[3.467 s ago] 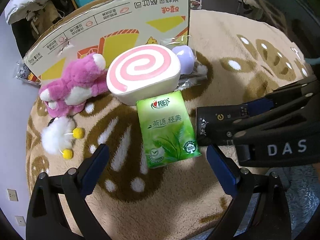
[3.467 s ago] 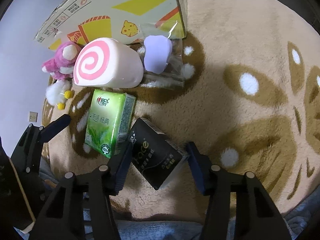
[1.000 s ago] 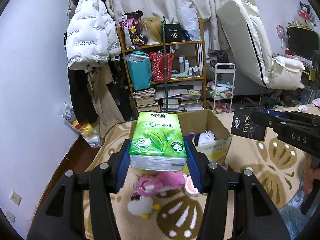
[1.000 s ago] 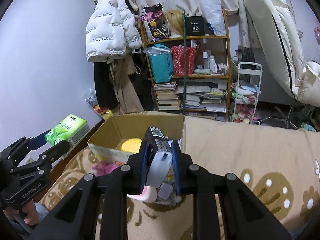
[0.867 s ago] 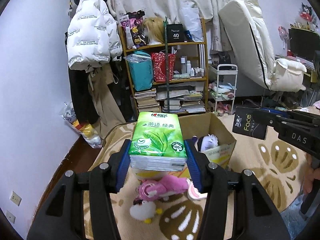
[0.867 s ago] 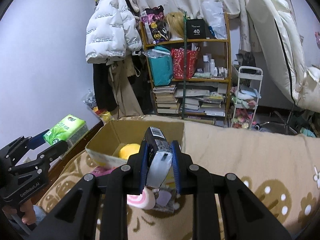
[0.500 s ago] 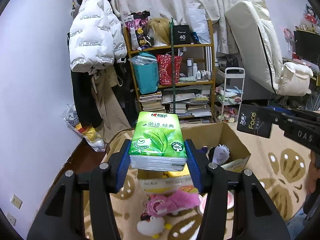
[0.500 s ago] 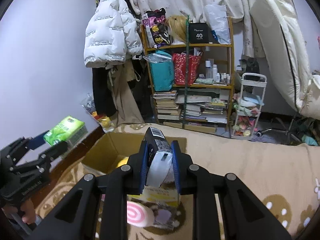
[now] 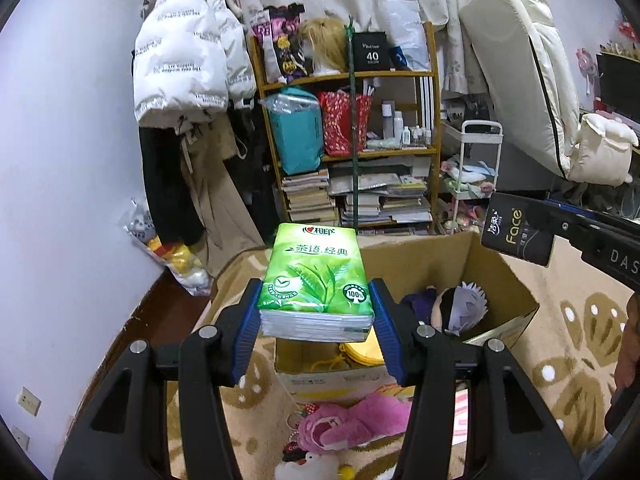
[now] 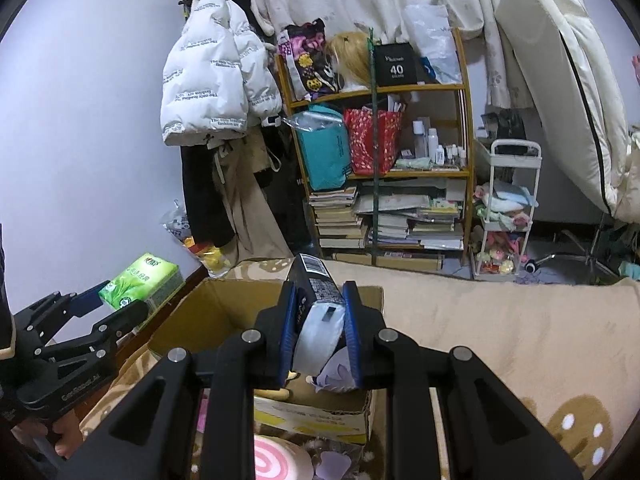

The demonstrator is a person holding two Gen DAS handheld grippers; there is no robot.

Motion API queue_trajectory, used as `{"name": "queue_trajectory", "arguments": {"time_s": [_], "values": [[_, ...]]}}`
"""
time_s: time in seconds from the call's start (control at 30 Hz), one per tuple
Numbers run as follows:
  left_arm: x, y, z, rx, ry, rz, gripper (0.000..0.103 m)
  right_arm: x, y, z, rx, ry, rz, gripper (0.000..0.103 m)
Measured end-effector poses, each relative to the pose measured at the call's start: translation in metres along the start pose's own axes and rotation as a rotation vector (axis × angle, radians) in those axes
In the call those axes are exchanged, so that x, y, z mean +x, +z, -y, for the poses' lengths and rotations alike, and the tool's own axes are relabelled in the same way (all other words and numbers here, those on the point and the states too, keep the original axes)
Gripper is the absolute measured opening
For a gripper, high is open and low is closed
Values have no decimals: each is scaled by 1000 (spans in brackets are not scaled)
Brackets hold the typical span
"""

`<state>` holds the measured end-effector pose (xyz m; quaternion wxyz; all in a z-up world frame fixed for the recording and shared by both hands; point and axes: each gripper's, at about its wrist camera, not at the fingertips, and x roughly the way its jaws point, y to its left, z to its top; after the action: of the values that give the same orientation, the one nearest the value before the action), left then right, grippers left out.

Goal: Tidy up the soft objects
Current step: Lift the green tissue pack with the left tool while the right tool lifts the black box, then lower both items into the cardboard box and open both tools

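My left gripper (image 9: 318, 316) is shut on a green tissue pack (image 9: 316, 276) and holds it level above the near left part of an open cardboard box (image 9: 496, 280). My right gripper (image 10: 320, 320) is shut on a black tissue pack (image 10: 316, 292), raised over the same box (image 10: 224, 308). The black pack also shows at the right of the left wrist view (image 9: 516, 232), and the green pack at the left of the right wrist view (image 10: 140, 276). A doll with a pale head (image 9: 464, 308) and something yellow (image 9: 360, 350) lie inside the box.
A pink plush (image 9: 352, 424) and a white plush chick (image 9: 308, 464) lie on the beige rug in front of the box. A pink swirl cushion (image 10: 272, 460) lies beside them. A wooden shelf (image 9: 360, 152), hanging coats (image 9: 188, 80) and a white trolley (image 10: 508, 208) stand behind.
Both grippers picked their tissue packs off the rug and lifted them. Over the last second both moved forward and up, and the box now sits beneath them.
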<state>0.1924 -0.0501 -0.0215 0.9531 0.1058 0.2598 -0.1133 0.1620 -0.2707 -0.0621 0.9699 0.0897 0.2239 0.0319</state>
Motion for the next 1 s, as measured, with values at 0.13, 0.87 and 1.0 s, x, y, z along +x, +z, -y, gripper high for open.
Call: {"name": "queue_trajectory", "arguments": {"time_s": [0.13,0.87,1.0], "values": [[9,-3,-2,-16,-17,-14,52,11,-6,6,19,5,-22,24],[41,-25,1,-32,-77,-125,52,40,-27,11,30,43,-129,24],[43,-26,3,-24,-78,-132,53,43,-29,6,6,51,-145,24]]}}
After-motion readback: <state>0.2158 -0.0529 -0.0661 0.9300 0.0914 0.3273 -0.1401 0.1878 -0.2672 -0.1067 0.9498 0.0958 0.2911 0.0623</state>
